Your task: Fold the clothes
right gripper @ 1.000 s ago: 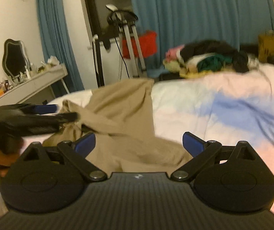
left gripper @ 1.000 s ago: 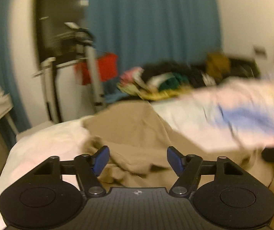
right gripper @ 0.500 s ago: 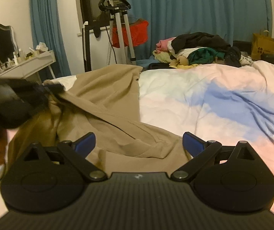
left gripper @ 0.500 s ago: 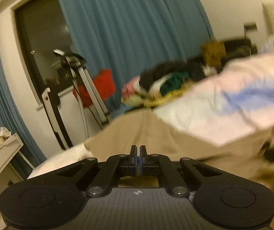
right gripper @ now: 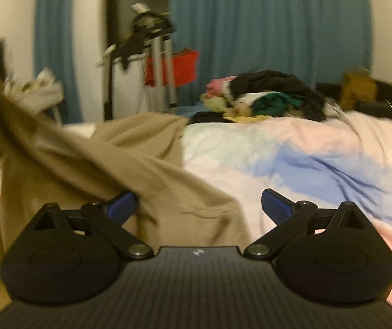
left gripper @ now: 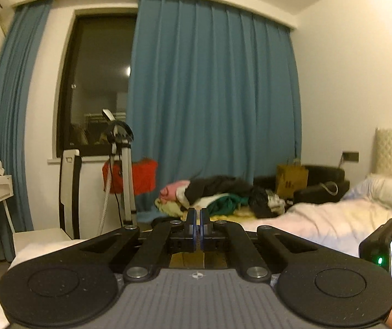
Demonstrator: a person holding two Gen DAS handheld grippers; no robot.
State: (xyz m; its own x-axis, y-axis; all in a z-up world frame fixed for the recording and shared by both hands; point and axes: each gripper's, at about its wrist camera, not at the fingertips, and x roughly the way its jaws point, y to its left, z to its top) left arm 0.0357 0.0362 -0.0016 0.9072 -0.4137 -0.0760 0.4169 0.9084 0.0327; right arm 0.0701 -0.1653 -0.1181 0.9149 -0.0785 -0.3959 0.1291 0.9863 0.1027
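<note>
- Left wrist view: the left gripper (left gripper: 198,226), open a second ago, is now clamped shut with tan cloth glimpsed beneath its pads, and has lifted above the bed (left gripper: 319,219).
- Right wrist view: the right gripper (right gripper: 198,205) gapes empty over the tan garment (right gripper: 130,170), now stretched up far left, probably spreading for a fold.

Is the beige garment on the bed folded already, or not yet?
Not folded. The beige garment lies crumpled on the bed, one end lifted toward the upper left.
</note>
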